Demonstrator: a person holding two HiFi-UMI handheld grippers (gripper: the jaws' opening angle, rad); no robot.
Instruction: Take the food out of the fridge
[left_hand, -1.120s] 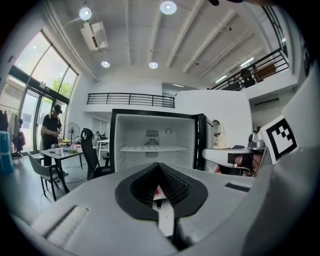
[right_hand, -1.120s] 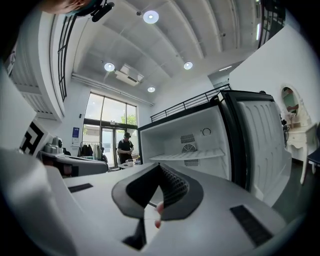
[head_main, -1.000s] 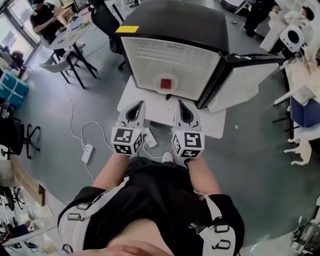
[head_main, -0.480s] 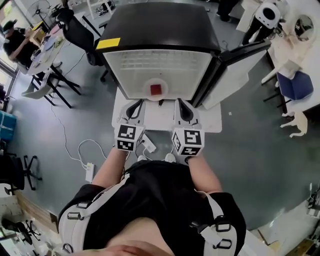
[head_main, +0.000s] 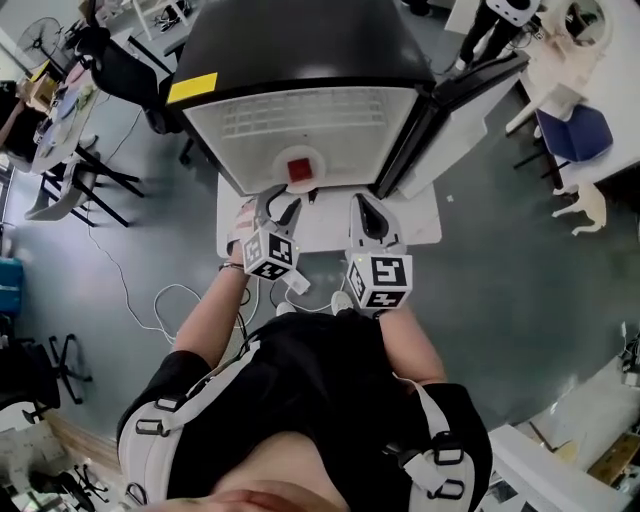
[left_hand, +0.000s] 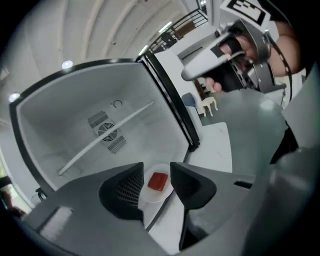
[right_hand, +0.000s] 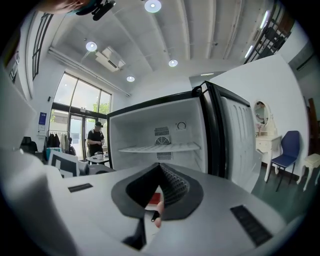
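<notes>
Spreading left gripper's (left_hand: 157, 172) fingers (left_hand: 125, 189), just opening, nothing between them, before red food (left_hand: 158, 181) on a plate (left_hand: 145, 199) inside the fridge (head_main: 300, 120); pressing right gripper's (head_main: 366, 208) fingers (right_hand: 176, 187) together.

The food (head_main: 298, 169) lies on a plate (left_hand: 152, 197) in the fridge (head_main: 300, 50), door (head_main: 455, 125) to its right.

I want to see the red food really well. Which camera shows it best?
The left gripper view: the red food sits close and whole on its white plate. The head view shows it small, from above. The right gripper view shows only a red sliver, mostly blocked.
</notes>
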